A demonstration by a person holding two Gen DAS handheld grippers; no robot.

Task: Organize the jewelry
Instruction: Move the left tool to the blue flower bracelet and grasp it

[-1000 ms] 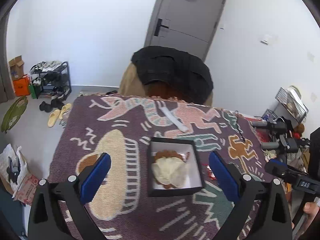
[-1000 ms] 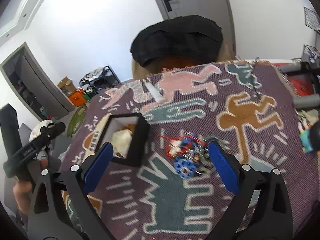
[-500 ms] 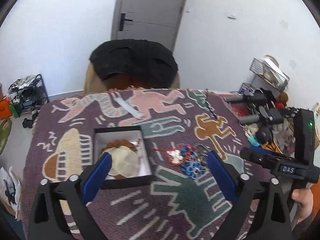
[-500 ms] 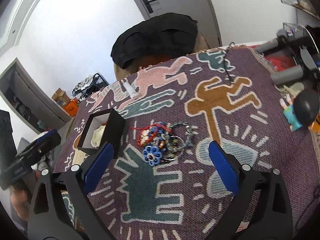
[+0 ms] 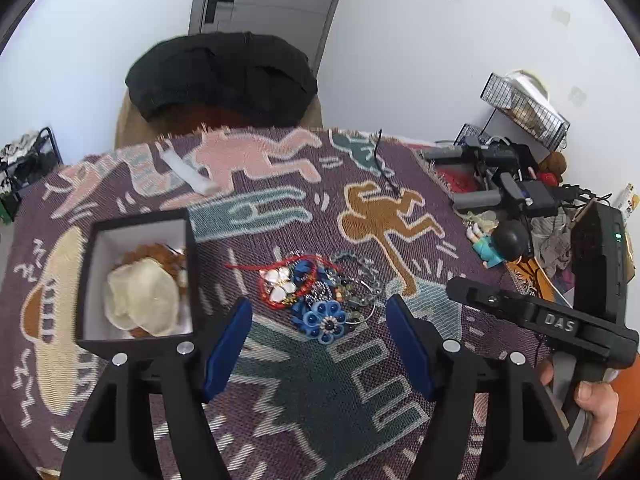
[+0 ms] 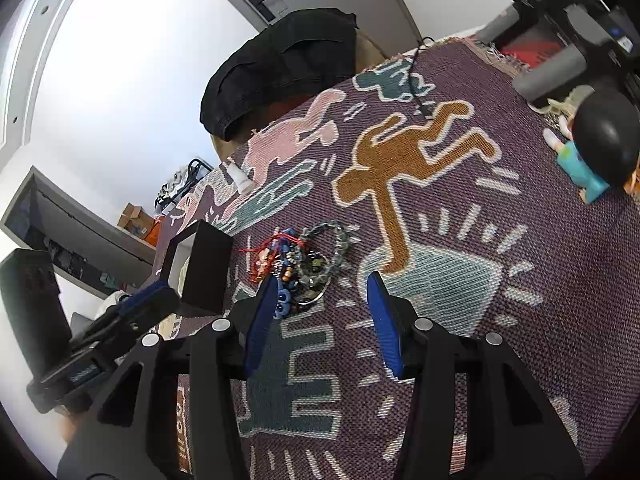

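A tangled pile of jewelry lies on the patterned purple blanket: a red cord bracelet, a white clover piece, a blue flower piece and grey beads. A black box with a white inside stands left of it and holds a cream and brown item. My left gripper is open and empty, its blue pads on either side of the pile's near edge. In the right wrist view the pile lies just ahead of my left pad. My right gripper is open and empty. The box is seen from its side.
A white tube and a black cable lie farther back on the blanket. A small figurine with a black head and camera gear crowd the right edge. A chair with a black jacket stands behind the table.
Both grippers have moved toward the jewelry pile and narrowed their opening. The left view has swung right from the box to the pile. The right gripper has dropped closer to the blanket.
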